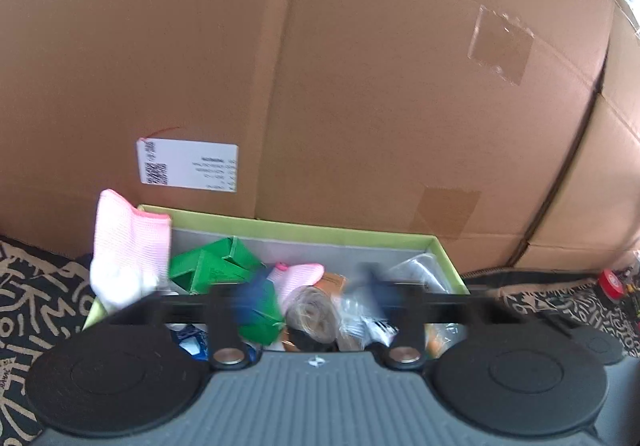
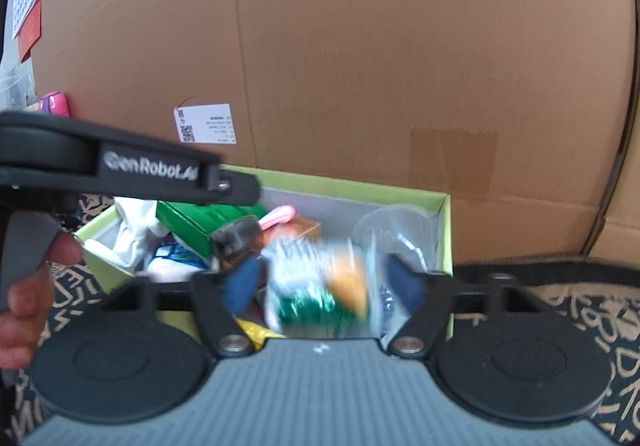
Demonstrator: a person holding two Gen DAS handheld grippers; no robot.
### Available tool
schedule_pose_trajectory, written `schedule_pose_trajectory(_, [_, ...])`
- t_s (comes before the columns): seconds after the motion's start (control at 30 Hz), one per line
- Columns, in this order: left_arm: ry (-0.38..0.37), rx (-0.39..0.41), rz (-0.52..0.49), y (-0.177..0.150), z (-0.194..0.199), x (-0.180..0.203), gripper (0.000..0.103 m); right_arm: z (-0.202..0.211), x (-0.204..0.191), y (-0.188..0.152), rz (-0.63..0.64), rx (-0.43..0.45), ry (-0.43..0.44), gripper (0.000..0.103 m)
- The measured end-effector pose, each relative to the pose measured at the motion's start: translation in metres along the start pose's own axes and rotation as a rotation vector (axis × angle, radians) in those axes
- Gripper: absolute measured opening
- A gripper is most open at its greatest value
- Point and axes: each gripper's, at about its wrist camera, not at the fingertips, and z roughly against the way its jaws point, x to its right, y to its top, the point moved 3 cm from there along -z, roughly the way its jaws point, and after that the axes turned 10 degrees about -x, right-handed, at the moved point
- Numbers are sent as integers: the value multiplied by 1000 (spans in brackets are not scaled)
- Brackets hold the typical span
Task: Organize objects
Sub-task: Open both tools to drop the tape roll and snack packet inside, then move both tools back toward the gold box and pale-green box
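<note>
A lime-green open box [image 1: 304, 228] [image 2: 344, 185] stands against a big cardboard carton and holds mixed items: green cartons [image 1: 212, 266] [image 2: 192, 221], a pink sock [image 1: 298, 278], clear plastic packaging [image 1: 420, 270] [image 2: 400, 230]. A second pink-and-white sock [image 1: 128, 250] hangs over the box's left rim. My left gripper [image 1: 314, 286] is open above the box contents, nothing held. My right gripper [image 2: 324, 282] is open, with a blurred green, white and orange packet [image 2: 316, 286] between its blue fingers [image 2: 404, 282]; the fingers stand apart from it. The left gripper's body [image 2: 152, 169] crosses the right wrist view.
A large brown cardboard carton [image 1: 320, 65] [image 2: 340, 45] fills the background right behind the box. The box rests on a black-and-beige patterned cloth [image 1: 32, 294] [image 2: 580, 310]. A red tape roll [image 1: 611, 282] lies at the right; a pink object [image 2: 54, 103] sits at far left.
</note>
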Motion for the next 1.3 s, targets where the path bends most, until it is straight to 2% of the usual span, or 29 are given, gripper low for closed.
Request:
schedule_pose_trajectory(0.07, [31, 51, -3, -2, 5, -1, 94, 3, -1, -3, 22, 36, -18, 97])
schedule_pose_trajectory(0.17, [7, 45, -12, -2, 7, -2, 94, 5, 1, -5, 13, 50, 7, 103])
schedule_pose_trajectory(0.37, [-3, 31, -15, -1, 15, -3, 94, 8, 3, -8, -11, 42, 10, 103])
schedule_pose_trajectory(0.7, [-66, 65, -33, -12, 63, 2, 94, 71, 2, -11, -45, 163, 28, 103])
schedule_pose_trajectory(0.77, [-80, 69, -52, -21, 73, 5, 94, 84, 0, -18, -34, 177, 35, 103])
schedule_pose_trajectory(0.87, [-77, 76, -75, -40, 86, 9, 94, 98, -5, -35, -5, 179, -9, 103])
schedule_pose_trajectory(1.03, [-117, 85, -77, -75, 99, 8, 94, 114, -17, -73, 33, 158, -35, 103])
schedule_pose_trajectory(1.3, [-124, 26, -107, -121, 94, 6, 94, 121, -29, -128, -11, 91, -38, 103])
